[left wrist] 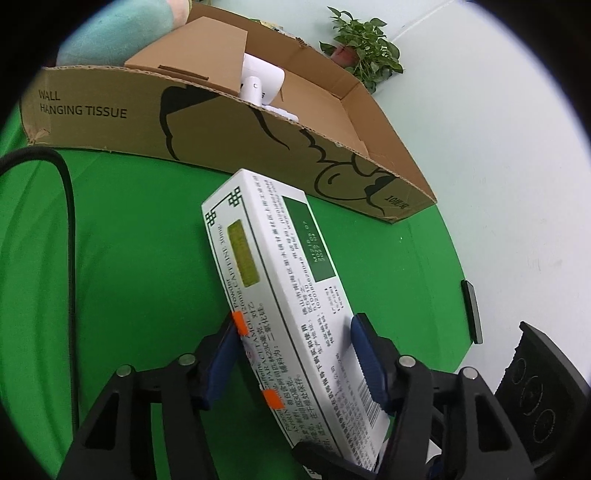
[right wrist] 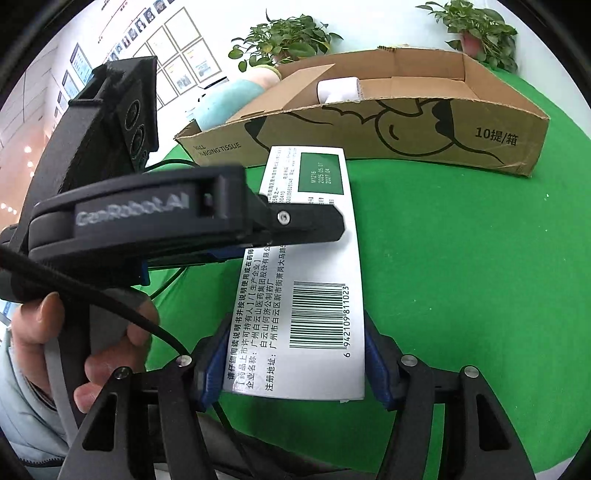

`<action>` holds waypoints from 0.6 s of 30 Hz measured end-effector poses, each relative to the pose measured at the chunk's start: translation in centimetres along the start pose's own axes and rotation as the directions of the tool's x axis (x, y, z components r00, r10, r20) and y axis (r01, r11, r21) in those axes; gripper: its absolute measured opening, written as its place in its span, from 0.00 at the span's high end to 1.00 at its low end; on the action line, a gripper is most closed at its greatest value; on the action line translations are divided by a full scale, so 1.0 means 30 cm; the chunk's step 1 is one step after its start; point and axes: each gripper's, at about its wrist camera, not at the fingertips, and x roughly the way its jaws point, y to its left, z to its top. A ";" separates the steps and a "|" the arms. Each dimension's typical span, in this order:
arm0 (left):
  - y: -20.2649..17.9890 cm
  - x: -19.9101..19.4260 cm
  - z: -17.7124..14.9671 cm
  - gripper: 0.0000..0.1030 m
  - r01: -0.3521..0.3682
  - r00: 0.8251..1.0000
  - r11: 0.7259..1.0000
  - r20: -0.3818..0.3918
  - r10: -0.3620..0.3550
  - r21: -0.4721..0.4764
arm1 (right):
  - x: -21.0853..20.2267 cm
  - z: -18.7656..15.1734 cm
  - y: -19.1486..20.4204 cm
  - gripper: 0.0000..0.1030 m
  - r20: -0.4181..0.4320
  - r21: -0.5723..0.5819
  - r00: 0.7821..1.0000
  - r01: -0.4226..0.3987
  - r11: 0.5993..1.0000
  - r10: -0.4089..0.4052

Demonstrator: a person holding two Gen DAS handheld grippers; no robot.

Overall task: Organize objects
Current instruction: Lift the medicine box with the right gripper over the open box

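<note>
A long white medicine box (left wrist: 275, 291) with green panels and a barcode is held between both grippers above the green table. My left gripper (left wrist: 295, 354) is shut on its near end, blue pads pressing its sides. In the right wrist view the same box (right wrist: 306, 280) sits between my right gripper's (right wrist: 295, 365) blue pads, which touch its edges. The left gripper's black body (right wrist: 207, 218) crosses the box from the left. The open cardboard box (left wrist: 258, 147) lies beyond, also in the right wrist view (right wrist: 406, 125).
Inside the cardboard box are a white roll (right wrist: 338, 90) and a smaller brown carton (left wrist: 207, 62). A teal and pink soft item (right wrist: 229, 99) lies behind it. Potted plants (right wrist: 476, 33) stand at the back. A black cable (left wrist: 70, 229) crosses the green cloth (right wrist: 461, 277).
</note>
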 end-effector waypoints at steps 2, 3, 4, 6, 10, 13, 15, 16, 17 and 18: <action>-0.008 -0.014 0.002 0.46 -0.004 1.000 1.000 0.013 0.004 0.013 | -0.004 -0.001 0.008 0.42 0.005 -0.007 1.000 0.005 1.000 -0.005; -0.015 -0.024 0.002 0.47 -0.008 1.000 1.000 0.021 0.008 0.025 | -0.008 -0.001 0.015 0.42 0.008 -0.014 1.000 0.010 1.000 -0.010; -0.024 -0.036 0.002 0.47 -0.015 0.999 0.999 0.031 0.013 0.037 | -0.015 0.000 0.025 0.43 0.016 -0.022 1.000 0.016 1.000 -0.016; -0.045 -0.072 0.007 0.48 -0.021 0.998 0.998 0.055 0.018 0.056 | -0.038 0.003 0.043 0.43 0.044 -0.037 0.999 0.023 0.999 -0.021; -0.105 -0.162 0.027 0.49 -0.023 0.992 0.995 0.124 0.011 0.096 | -0.101 0.034 0.080 0.43 0.126 -0.059 0.991 0.040 0.997 -0.032; -0.162 -0.222 0.061 0.50 -0.028 0.985 0.989 0.174 0.003 0.144 | -0.158 0.062 0.107 0.43 0.204 -0.078 0.978 0.065 0.995 -0.048; -0.220 -0.263 0.088 0.50 -0.037 0.976 0.980 0.216 -0.006 0.194 | -0.200 0.084 0.117 0.43 0.259 -0.084 0.964 0.080 0.993 -0.055; -0.242 -0.281 0.100 0.50 -0.037 0.972 0.977 0.233 -0.014 0.212 | -0.225 0.097 0.123 0.43 0.292 -0.090 0.954 0.094 0.991 -0.064; -0.263 -0.294 0.111 0.50 -0.036 0.969 0.973 0.244 -0.021 0.226 | -0.252 0.098 0.125 0.43 0.314 -0.095 0.947 0.109 0.990 -0.074; -0.286 -0.313 0.129 0.51 -0.031 0.965 0.970 0.259 -0.034 0.243 | -0.267 0.119 0.133 0.43 0.334 -0.103 0.938 0.133 0.986 -0.092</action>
